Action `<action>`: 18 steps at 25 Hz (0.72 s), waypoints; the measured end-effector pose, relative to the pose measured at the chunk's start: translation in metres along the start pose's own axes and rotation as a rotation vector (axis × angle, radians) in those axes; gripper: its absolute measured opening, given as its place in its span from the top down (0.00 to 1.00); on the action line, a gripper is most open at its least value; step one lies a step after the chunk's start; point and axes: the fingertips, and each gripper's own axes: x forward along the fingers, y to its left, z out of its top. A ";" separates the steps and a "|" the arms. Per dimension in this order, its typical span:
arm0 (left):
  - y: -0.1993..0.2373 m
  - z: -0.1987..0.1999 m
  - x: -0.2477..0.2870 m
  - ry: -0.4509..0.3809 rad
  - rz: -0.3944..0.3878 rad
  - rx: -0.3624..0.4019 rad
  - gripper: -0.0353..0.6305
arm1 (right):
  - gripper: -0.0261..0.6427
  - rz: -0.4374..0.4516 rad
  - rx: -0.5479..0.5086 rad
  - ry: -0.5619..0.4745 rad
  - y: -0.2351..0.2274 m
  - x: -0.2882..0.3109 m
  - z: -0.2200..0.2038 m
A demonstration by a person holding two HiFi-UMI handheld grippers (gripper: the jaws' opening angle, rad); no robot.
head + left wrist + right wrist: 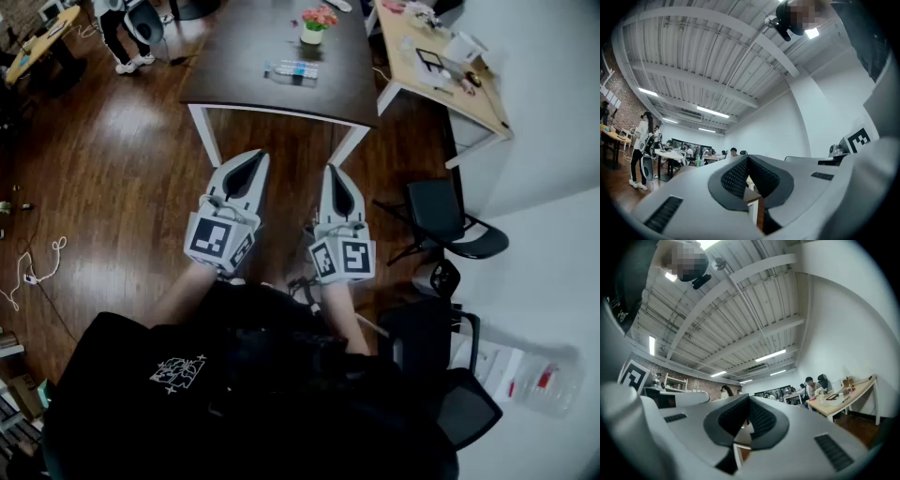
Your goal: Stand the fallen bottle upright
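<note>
A clear plastic bottle (291, 71) with a blue label lies on its side on the dark table (244, 66), next to a small white pot of pink flowers (317, 25). Both grippers hang side by side over the wood floor, well short of the table's near edge. The left gripper (256, 157) is shut, its padded jaws meeting at the tips (747, 159) with nothing between them. The right gripper (335, 170) is likewise shut and empty (749, 398). Each gripper view looks up at the ceiling and the far room; the bottle shows in neither.
The table stands on white legs (208, 136). A light wooden desk (445, 70) with clutter is at the right. Black chairs (455, 225) stand to the right of the person. Cables (37, 267) lie on the floor at left. A person (127, 33) stands far left.
</note>
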 end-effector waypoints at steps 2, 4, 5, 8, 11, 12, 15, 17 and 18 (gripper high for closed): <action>-0.003 -0.002 0.002 0.002 0.001 -0.001 0.95 | 0.93 0.002 0.004 0.007 -0.004 -0.001 -0.001; -0.005 -0.004 0.005 0.005 0.006 -0.001 0.95 | 0.93 0.006 0.007 0.012 -0.007 -0.002 -0.003; -0.006 -0.005 0.007 0.007 0.009 -0.001 0.95 | 0.93 0.007 0.009 0.014 -0.010 -0.003 -0.004; -0.010 -0.007 0.011 0.012 0.012 -0.001 0.95 | 0.93 0.007 0.015 0.019 -0.017 -0.005 -0.006; -0.011 -0.008 0.018 0.013 0.012 -0.002 0.95 | 0.93 0.007 0.019 0.025 -0.022 -0.002 -0.006; -0.009 -0.009 0.021 0.013 0.013 -0.004 0.95 | 0.93 0.008 0.020 0.028 -0.024 0.000 -0.007; -0.003 -0.014 0.030 0.017 0.013 -0.012 0.95 | 0.93 0.009 0.023 0.038 -0.029 0.008 -0.013; 0.002 -0.017 0.040 0.020 0.012 -0.015 0.95 | 0.93 0.007 0.025 0.044 -0.034 0.017 -0.017; 0.006 -0.019 0.045 0.022 0.009 -0.016 0.95 | 0.93 0.004 0.025 0.046 -0.037 0.023 -0.019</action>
